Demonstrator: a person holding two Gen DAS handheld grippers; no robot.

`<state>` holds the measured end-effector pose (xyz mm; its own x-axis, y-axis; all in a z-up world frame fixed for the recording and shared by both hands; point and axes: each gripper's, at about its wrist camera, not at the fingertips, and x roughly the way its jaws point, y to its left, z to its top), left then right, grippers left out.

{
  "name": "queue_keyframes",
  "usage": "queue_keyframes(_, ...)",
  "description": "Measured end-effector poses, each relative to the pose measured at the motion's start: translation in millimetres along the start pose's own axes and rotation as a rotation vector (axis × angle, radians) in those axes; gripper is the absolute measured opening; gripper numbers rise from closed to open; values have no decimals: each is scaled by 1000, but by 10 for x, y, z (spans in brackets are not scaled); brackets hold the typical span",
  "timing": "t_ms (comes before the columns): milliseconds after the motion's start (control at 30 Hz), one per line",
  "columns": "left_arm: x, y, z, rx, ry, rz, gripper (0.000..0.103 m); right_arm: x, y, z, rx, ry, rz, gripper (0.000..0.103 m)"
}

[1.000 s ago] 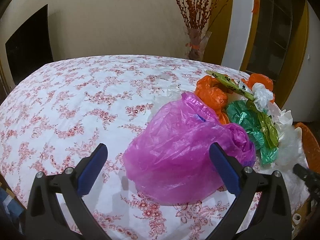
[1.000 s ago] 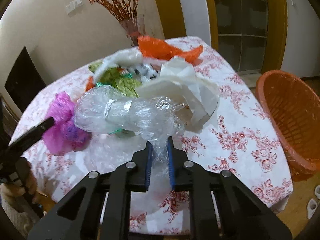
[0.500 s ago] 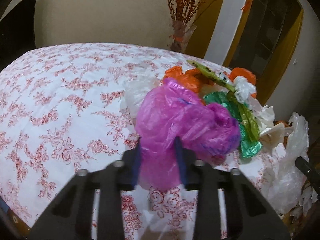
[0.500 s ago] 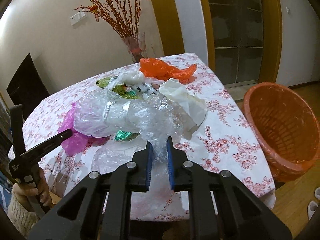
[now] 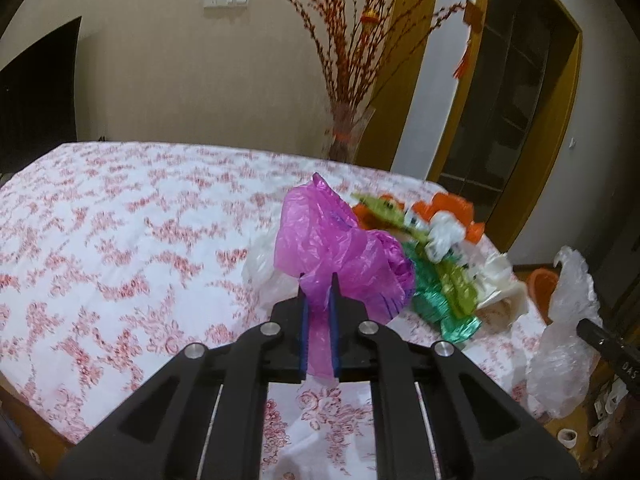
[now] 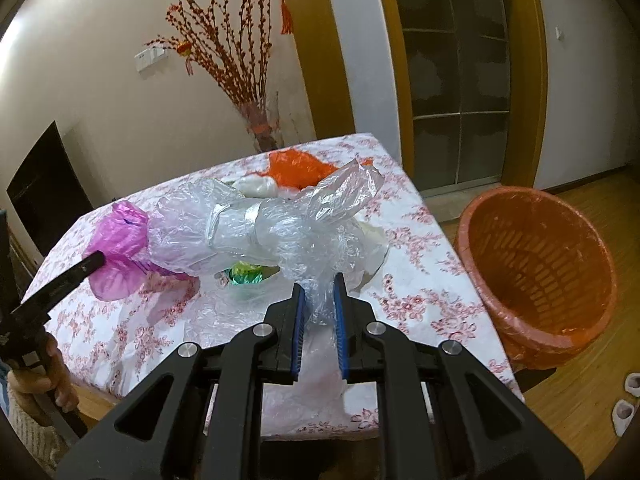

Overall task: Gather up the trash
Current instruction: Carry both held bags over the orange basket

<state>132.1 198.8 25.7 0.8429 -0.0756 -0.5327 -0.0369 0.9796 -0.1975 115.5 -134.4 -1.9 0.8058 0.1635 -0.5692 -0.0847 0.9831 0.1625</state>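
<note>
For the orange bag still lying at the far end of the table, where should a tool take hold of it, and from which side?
Grip the orange bag on the raised crumpled ridge along its top, coming down from above on the basket side. The film there stands up in folds a tool can pinch, while the white bag crowds its other side. Both tools are full now: left tool on the pink bag, right tool on the clear bag.

A white cloth printed with pink-red roses covers the desk [image 5: 120, 240]. A magenta plastic bag [image 5: 336, 252] sits between blue pads of a black claw [image 5: 318, 280]; a clear bag [image 6: 256, 232], orange bag [image 6: 296, 168] and green wrapper [image 5: 440, 296] crowd the desk's far corner beside an orange basket [image 6: 540, 272].
</note>
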Motion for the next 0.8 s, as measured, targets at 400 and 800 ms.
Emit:
queue_keyframes(400,-270,-512,245,42,-70,-76,9,-138,-443,153,66,-58,-61,14)
queue_keyframes(800,-34,-1626,343,120,-54,-265,9,-283,-1396,307,203,-133,-214,14)
